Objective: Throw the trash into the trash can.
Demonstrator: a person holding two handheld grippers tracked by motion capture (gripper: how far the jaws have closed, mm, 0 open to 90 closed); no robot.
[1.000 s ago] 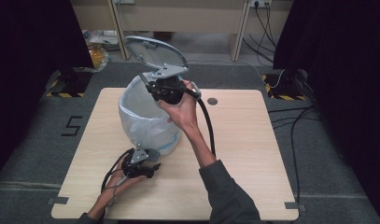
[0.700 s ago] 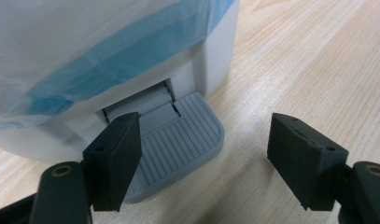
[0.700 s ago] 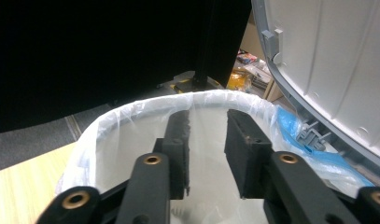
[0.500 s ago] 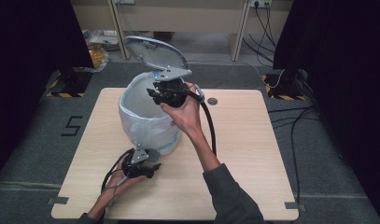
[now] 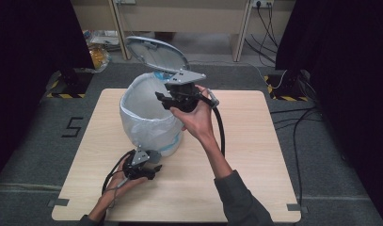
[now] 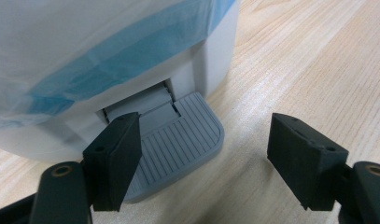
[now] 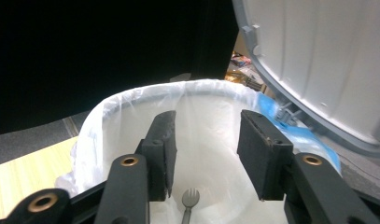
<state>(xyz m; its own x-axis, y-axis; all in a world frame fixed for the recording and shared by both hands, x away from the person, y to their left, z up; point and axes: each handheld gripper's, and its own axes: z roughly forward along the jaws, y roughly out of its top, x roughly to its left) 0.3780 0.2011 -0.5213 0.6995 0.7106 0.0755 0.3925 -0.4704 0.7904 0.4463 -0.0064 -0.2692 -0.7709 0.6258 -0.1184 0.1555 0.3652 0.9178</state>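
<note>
You have one pedal bin [image 5: 149, 120] on the table [image 5: 255, 155], standing near its far-left part. It carries one white liner bag [image 7: 131, 105], one raised lid [image 5: 156, 52] and one grey foot pedal [image 6: 178, 144]. Inside the bag you can count one grey fork [image 7: 190, 200]. You hold two grippers: one left gripper [image 5: 154, 170] near the table's near edge and one right gripper [image 5: 163, 100] over the bin's rim. Each gripper has two black jaws and one trailing cable.
</note>
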